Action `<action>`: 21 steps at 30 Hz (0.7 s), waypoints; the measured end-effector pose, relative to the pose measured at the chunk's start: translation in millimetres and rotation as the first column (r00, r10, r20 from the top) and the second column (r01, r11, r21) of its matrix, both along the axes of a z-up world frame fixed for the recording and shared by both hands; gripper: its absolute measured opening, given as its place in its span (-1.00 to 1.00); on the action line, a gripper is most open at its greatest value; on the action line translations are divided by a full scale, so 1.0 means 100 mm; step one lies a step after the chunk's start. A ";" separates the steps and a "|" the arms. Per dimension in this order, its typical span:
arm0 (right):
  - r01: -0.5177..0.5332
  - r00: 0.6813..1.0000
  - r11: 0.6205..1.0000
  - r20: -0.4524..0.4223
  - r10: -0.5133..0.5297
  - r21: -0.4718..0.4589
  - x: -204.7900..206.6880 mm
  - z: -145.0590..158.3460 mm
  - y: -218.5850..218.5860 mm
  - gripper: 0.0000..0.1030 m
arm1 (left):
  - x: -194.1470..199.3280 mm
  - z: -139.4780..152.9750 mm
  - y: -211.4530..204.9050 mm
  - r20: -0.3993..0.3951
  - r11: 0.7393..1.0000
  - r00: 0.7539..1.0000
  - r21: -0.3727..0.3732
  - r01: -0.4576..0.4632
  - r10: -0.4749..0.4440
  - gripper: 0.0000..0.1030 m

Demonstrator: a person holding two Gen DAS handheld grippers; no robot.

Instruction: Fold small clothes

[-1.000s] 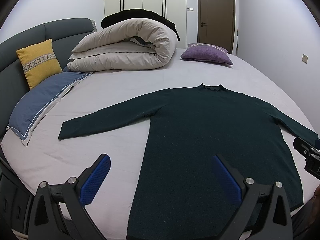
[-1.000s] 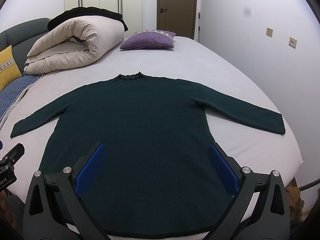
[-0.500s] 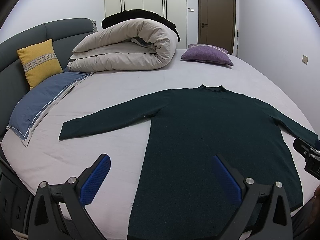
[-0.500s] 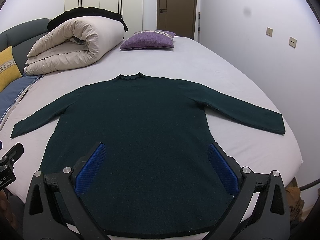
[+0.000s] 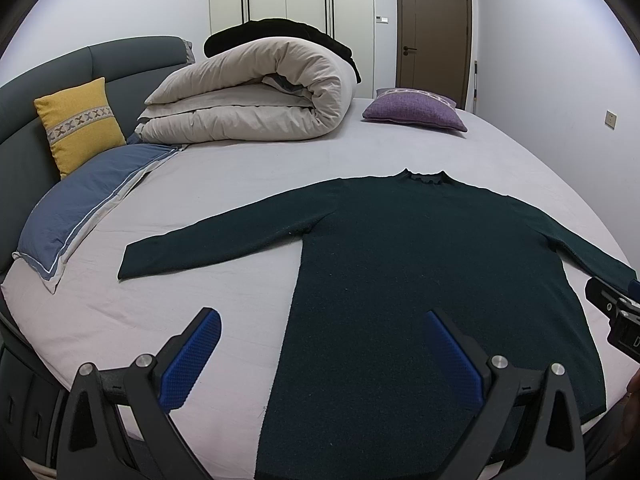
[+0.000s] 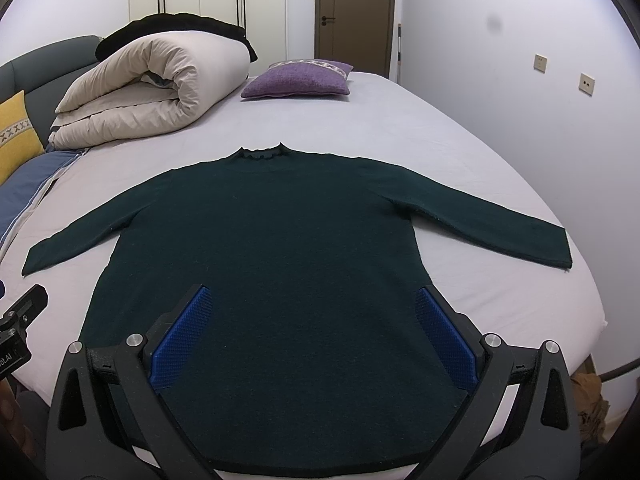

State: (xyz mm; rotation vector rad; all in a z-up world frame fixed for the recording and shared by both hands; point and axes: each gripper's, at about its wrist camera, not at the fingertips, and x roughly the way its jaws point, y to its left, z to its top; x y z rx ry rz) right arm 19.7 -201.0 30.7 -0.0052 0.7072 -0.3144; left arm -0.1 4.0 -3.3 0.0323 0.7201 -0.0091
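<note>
Sweater [image 6: 272,248], dark green with a frilled collar, lies flat and face up on the bed [image 6: 472,168], collar toward the far side, hem at the near edge, both sleeves spread out sideways.

Going left to right in the left wrist view: a grey headboard [image 5: 48,80] curves along the left, a yellow cushion [image 5: 80,124] leaning against it. Below that lies a blue pillow [image 5: 84,200]. A rolled beige duvet [image 5: 256,96] sits at the back, something black on top of it. The sweater's left sleeve [image 5: 216,240] reaches toward the pillow without touching it. Further right a purple cushion [image 5: 416,108] rests near the far edge, with a brown door [image 5: 432,28] behind it.

The left gripper [image 5: 320,356] hangs above the near edge with its blue pads [image 5: 192,360] spread wide and nothing between them; one pad is over bare sheet, the other over the sweater's left side. At that view's right edge the tip of the right gripper [image 5: 616,312] shows.

In the right wrist view, the right gripper [image 6: 316,336] is likewise released, pads [image 6: 444,336] wide apart above the sweater's lower body, holding nothing. The right sleeve [image 6: 492,224] stretches toward the bed's right edge, its cuff just inside it. Two wall sockets [image 6: 540,63] sit on the right wall.
</note>
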 end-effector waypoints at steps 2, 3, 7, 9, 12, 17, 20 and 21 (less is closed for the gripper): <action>0.000 1.000 1.000 -0.001 0.000 -0.002 -0.02 -0.01 -0.01 1.00 | 0.00 0.00 0.00 0.000 1.000 1.000 -0.001 0.000 0.000 1.00; -0.001 1.000 1.000 -0.002 0.001 -0.001 0.02 -0.03 0.00 1.00 | 0.00 0.00 0.00 0.000 1.000 1.000 -0.001 0.000 0.000 1.00; -0.002 1.000 1.000 -0.004 0.002 -0.003 0.04 -0.03 0.05 1.00 | 0.00 0.00 0.00 0.000 1.000 1.000 -0.002 0.000 0.000 1.00; -0.002 1.000 1.000 -0.003 0.002 -0.003 0.04 -0.03 0.04 1.00 | 0.00 0.00 0.00 0.000 1.000 1.000 -0.001 0.000 0.000 1.00; -0.002 1.000 1.000 -0.004 0.002 -0.002 0.02 -0.03 0.04 1.00 | 0.00 0.00 0.00 0.000 1.000 1.000 -0.001 0.000 0.000 1.00; -0.002 1.000 1.000 -0.004 0.002 -0.002 0.03 -0.04 0.04 1.00 | 0.00 0.00 0.00 0.000 1.000 1.000 -0.002 0.000 0.000 1.00; -0.002 1.000 1.000 -0.004 0.002 -0.001 0.03 -0.04 0.03 1.00 | 0.00 0.00 0.00 0.000 1.000 1.000 -0.001 0.000 0.000 1.00; -0.002 1.000 1.000 -0.004 0.002 -0.001 0.03 -0.04 0.03 1.00 | -0.01 0.02 -0.02 -0.001 1.000 1.000 -0.001 0.000 0.000 1.00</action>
